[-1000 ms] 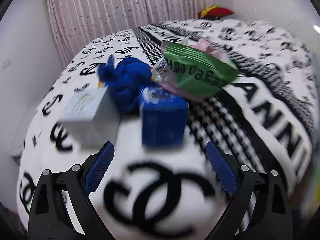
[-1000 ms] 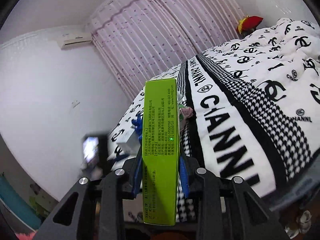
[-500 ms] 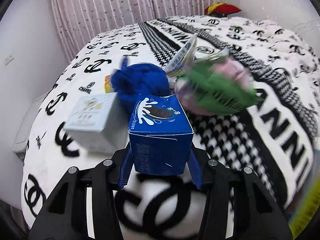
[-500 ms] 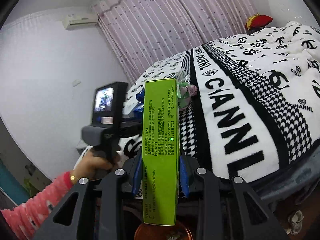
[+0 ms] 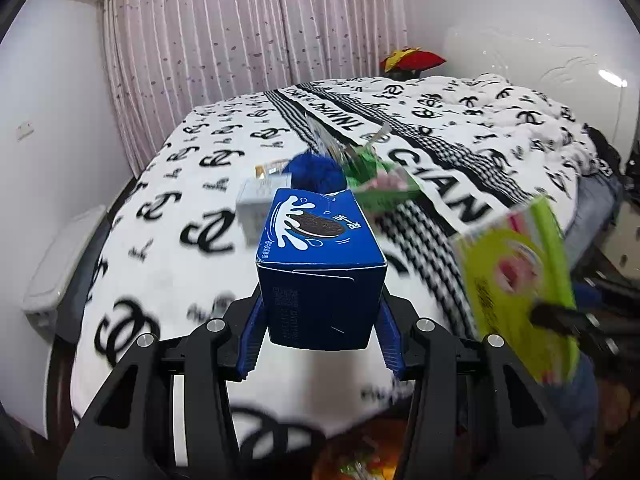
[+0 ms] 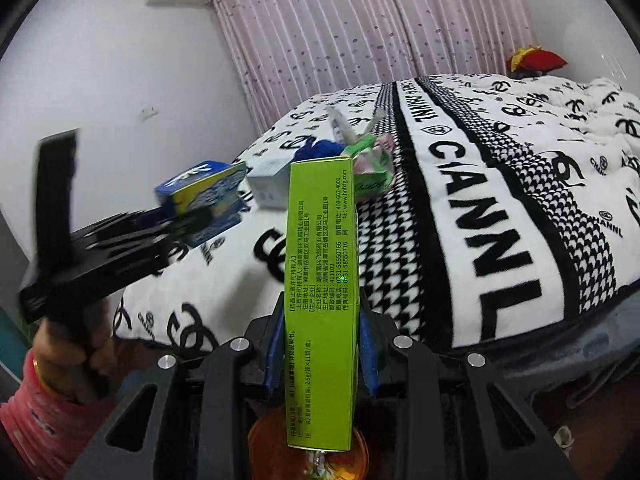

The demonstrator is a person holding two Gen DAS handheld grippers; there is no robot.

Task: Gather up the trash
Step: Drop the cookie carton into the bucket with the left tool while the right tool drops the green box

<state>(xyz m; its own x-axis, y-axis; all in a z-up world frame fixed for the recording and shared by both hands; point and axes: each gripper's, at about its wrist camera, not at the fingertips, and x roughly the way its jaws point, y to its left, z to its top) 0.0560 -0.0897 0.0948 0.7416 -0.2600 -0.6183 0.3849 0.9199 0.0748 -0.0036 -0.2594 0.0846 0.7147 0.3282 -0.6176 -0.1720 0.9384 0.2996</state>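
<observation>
Lifted off the bed (image 5: 168,264), blue box (image 5: 320,272) clears its edge.

Ahead of left gripper (image 5: 320,344): bare bed (image 5: 168,272) to its left, passable. Beyond its blue cookie box (image 5: 320,264), a clutter pile blocked the way: pale box (image 5: 256,204), blue cloth (image 5: 316,174), green wrappers (image 5: 380,188). Right gripper (image 6: 320,354) with green box (image 6: 320,300) crowded its right side. Orange bin (image 6: 260,436) below both.
</observation>
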